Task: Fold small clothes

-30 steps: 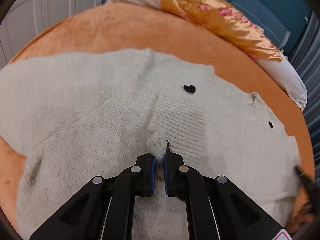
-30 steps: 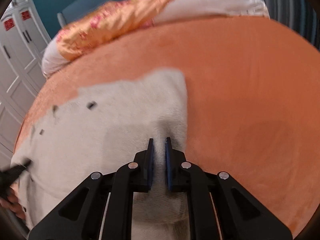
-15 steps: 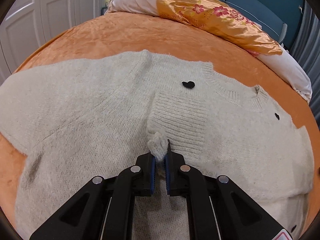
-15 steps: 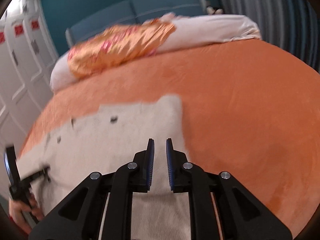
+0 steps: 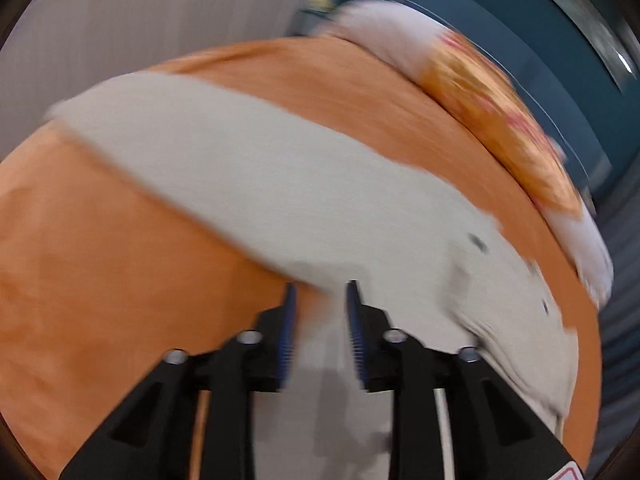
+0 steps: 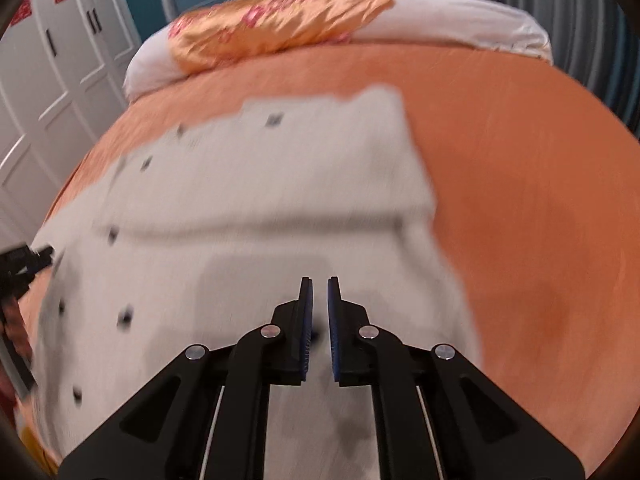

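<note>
A cream knit sweater (image 6: 248, 216) with small black heart marks lies flat on the orange bedspread (image 6: 520, 168). In the blurred left wrist view its sleeve (image 5: 224, 160) stretches out to the upper left over the bedspread (image 5: 100, 272). My left gripper (image 5: 319, 292) is open and empty, above the edge where sleeve meets body. My right gripper (image 6: 319, 284) hovers over the sweater's lower part with its jaws a narrow gap apart, holding nothing. The left gripper's tip (image 6: 24, 264) shows at the left edge of the right wrist view.
A gold floral pillow (image 6: 280, 24) on a white bolster (image 6: 460, 16) lies at the head of the bed. White wardrobe doors (image 6: 52, 72) stand to the left, a teal wall behind. Bare orange bedspread lies right of the sweater.
My left gripper let go of the sleeve cuff, opened, and swung left toward the sleeve side. My right gripper rose off the sweater and pulled back.
</note>
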`<control>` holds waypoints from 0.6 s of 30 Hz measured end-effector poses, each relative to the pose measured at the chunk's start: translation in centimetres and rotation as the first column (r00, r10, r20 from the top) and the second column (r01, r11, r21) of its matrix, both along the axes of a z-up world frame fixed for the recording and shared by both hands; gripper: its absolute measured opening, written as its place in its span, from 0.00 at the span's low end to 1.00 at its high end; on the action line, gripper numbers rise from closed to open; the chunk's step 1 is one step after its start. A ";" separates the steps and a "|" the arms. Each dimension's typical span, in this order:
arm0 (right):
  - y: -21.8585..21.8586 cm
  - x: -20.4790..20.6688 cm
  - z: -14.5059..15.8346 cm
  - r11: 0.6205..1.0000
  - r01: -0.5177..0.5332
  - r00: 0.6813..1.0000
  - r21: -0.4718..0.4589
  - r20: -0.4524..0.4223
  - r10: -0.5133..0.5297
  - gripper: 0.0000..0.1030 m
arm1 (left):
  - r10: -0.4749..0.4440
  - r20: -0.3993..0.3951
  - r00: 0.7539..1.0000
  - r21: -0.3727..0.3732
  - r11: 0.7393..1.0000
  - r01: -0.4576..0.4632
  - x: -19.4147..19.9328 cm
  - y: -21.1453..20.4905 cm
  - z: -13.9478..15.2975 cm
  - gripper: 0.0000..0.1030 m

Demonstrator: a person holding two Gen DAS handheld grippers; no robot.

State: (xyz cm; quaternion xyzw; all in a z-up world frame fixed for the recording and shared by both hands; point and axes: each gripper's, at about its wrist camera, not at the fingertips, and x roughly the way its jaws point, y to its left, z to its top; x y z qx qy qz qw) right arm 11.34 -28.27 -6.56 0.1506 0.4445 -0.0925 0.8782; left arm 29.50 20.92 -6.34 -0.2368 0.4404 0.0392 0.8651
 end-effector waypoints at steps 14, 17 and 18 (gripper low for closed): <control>2.3 -4.0 -2.5 0.999 0.032 0.998 -0.038 0.049 -0.030 0.27 | 0.443 -0.094 0.892 -0.261 0.853 -0.452 4.7 24.6 -2.4 0.31; 2.2 -4.0 -2.6 0.999 0.034 0.998 -0.030 0.050 -0.033 0.28 | 0.402 -0.087 0.912 -0.197 0.890 -0.411 6.9 23.3 -1.2 0.04; 2.2 -4.0 -2.6 0.999 0.034 0.998 -0.029 0.051 -0.033 0.28 | 0.392 -0.075 0.917 -0.186 0.898 -0.399 6.9 23.5 -0.7 0.04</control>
